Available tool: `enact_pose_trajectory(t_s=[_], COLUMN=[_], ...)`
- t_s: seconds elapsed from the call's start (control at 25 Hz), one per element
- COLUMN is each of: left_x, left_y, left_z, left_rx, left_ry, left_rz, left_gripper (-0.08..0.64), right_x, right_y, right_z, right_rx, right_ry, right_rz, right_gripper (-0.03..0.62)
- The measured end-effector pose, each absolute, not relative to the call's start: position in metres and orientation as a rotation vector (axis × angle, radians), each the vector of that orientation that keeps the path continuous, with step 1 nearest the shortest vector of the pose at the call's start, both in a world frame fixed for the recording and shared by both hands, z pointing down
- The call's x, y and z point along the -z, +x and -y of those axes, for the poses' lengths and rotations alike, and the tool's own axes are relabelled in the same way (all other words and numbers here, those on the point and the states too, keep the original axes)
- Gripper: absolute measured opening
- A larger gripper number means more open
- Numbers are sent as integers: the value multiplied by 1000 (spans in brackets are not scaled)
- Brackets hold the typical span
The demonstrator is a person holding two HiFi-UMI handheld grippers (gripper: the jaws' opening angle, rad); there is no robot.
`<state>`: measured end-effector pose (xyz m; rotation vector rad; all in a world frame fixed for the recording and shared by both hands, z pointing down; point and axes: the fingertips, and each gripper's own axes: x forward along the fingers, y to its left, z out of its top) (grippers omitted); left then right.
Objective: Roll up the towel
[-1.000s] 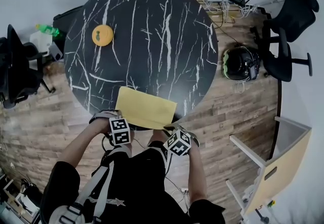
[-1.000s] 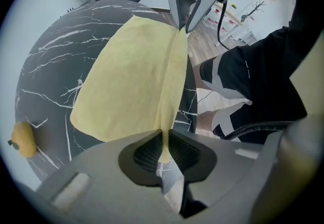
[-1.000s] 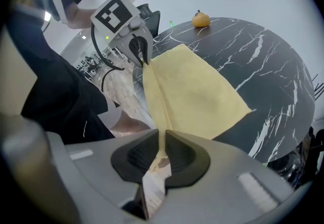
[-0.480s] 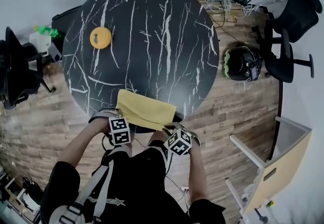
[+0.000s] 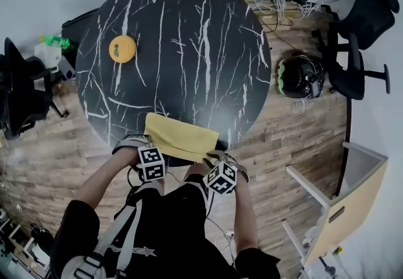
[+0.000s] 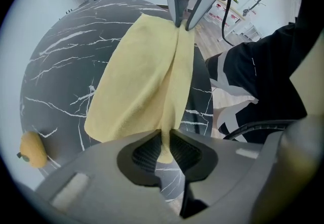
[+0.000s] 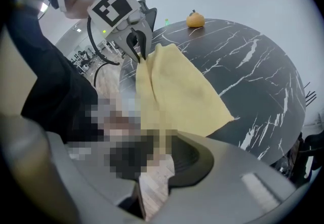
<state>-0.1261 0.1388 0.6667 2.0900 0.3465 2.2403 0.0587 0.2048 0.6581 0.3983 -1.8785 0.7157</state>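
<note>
— Where is the towel lying now?

— The yellow towel (image 5: 179, 138) is lying at the near rim of the round black table (image 5: 189, 32), and its near edge is hanging a little over the rim toward me. I am lifting that edge by its two corners, so a ridge is running along the cloth between my tongs.

— And what are the tongs doing?

— The left gripper (image 6: 163, 153) is pinching one corner between narrow pads. Its jaws have just been opening a little, with cloth between them. The right gripper (image 6: 183, 21) has just been opening more. Its own view is not showing one jaw clearly, but in the left gripper view the other corner is hanging from its tips, so I am judging it a loose hold.

— How are you making the first turn well?

— I am thinking both corners must be travelling level and together, folding the edge over tightly. Otherwise the roll is becoming a cone, and loose jaws are risking a slipped corner.

— And your pose?

— Both tongs are pointing steeply down, side by side just off the rim. The orange fruit-like thing (image 5: 122, 49) is sitting well apart, far on the left.
</note>
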Motion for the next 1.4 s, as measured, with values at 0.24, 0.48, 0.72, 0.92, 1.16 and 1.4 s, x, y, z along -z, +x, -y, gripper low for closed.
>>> enact_pose_trajectory(t_s=[0.24,0.48,0.72,0.92,1.16,1.4], left_x=[-668,-668,-670,-671,-664,-637], left_y=[-127,-129,-142,-142,-142,-154], left_z=[-139,-144,-160,-157,-148,-137], left_rx=[-2238,-2279,-2322,-2295,-2315,-2297], left_ry=[2137,2127,2063,2084,2217,2323], left_rz=[-297,-340,-405,-339,-137,24], left_gripper=[67,60,58,63,114,141], right_x=[-660,-661,-661,-664,-651,-624], right_y=[58,59,50,56,65,52], right_z=[-205,-205,-213,-205,-206,-220], right_rx=[-692,-670,-636,-616,-531,-438], right_ry=[433,478,485,591,682,716], right_rz=[1867,1853,1836,1800,1760,1764], right_gripper=[98,100,101,150,215,213])
